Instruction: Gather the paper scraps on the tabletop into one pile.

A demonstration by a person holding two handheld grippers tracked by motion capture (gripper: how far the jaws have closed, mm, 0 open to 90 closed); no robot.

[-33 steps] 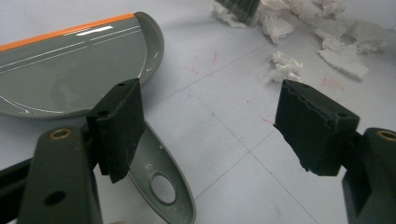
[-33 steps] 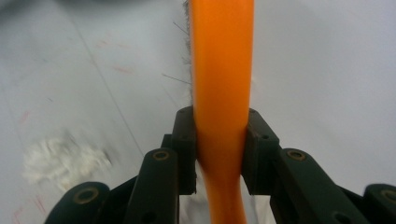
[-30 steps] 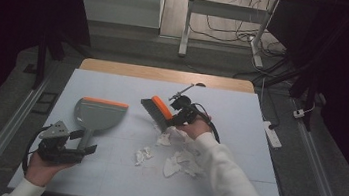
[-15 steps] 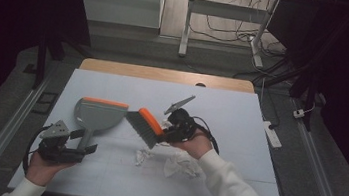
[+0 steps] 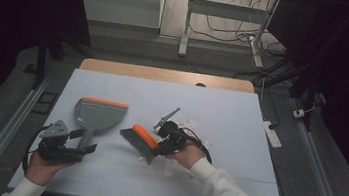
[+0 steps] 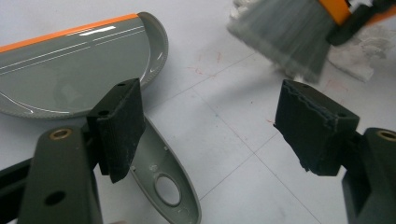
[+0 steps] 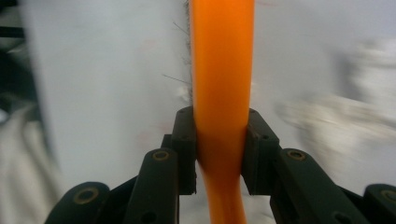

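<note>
Your right gripper (image 5: 159, 144) has carried the brush (image 5: 140, 142) leftward across the table (image 5: 240, 116) since the earlier frames, closer to the dustpan (image 5: 96, 114). Its jaws clamp the brush's orange handle, bristles down on the white surface, with the crumpled white scraps (image 5: 193, 130) now beside and behind your hand. Your left gripper (image 5: 86, 148) sits at the dustpan's handle (image 6: 163, 177) with jaws standing wide, holding nothing; the handle lies beside one pad (image 6: 119, 126).

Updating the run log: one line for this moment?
right gripper: shut on brush | left gripper: open, at dustpan handle | paper scraps: unswept
</note>
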